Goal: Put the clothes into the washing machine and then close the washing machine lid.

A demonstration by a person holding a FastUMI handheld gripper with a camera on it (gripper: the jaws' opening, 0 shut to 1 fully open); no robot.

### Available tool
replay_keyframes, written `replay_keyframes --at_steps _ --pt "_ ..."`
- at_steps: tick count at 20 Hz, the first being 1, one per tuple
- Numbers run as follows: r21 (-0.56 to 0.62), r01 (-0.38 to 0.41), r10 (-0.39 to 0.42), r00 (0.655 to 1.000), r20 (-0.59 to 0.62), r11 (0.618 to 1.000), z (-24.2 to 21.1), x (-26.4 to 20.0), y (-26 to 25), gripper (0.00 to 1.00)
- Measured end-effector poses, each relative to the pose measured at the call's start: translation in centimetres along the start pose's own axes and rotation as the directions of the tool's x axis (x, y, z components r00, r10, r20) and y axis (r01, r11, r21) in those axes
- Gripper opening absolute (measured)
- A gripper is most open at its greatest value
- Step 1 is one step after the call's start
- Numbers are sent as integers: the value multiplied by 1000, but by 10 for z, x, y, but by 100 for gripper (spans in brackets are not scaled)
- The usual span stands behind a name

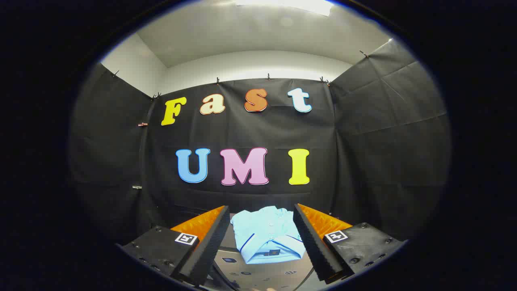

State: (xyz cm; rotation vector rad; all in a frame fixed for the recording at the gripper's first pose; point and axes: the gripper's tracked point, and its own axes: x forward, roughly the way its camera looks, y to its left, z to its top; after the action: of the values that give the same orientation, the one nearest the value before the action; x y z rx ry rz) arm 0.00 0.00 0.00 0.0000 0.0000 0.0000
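the grey, glossy top of the washing machine point(258, 275) lies under the fingers, with a folded light-blue collared shirt point(268, 234) resting on it just ahead. the gripper point(261, 242) is spread wide, holding nothing. the task looks barely begun: shirt not loaded, lid unclosed.

The claw point(261, 242) has 2 wedge-shaped fingers with ribbed inner pads point(311, 238), set wide apart, on black screwed blocks each bearing 1 square black-and-white marker point(336, 236).

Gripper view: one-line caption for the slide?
Open tongs hover above a folded light-blue shirt lying on a grey surface, seen between the fingers, not yet gripped.
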Motion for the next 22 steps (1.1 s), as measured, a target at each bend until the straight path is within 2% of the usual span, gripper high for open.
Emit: replay_keyframes --at_steps 22 --pt "2 -9 9 1000 -11 1000 -14 29 7 99"
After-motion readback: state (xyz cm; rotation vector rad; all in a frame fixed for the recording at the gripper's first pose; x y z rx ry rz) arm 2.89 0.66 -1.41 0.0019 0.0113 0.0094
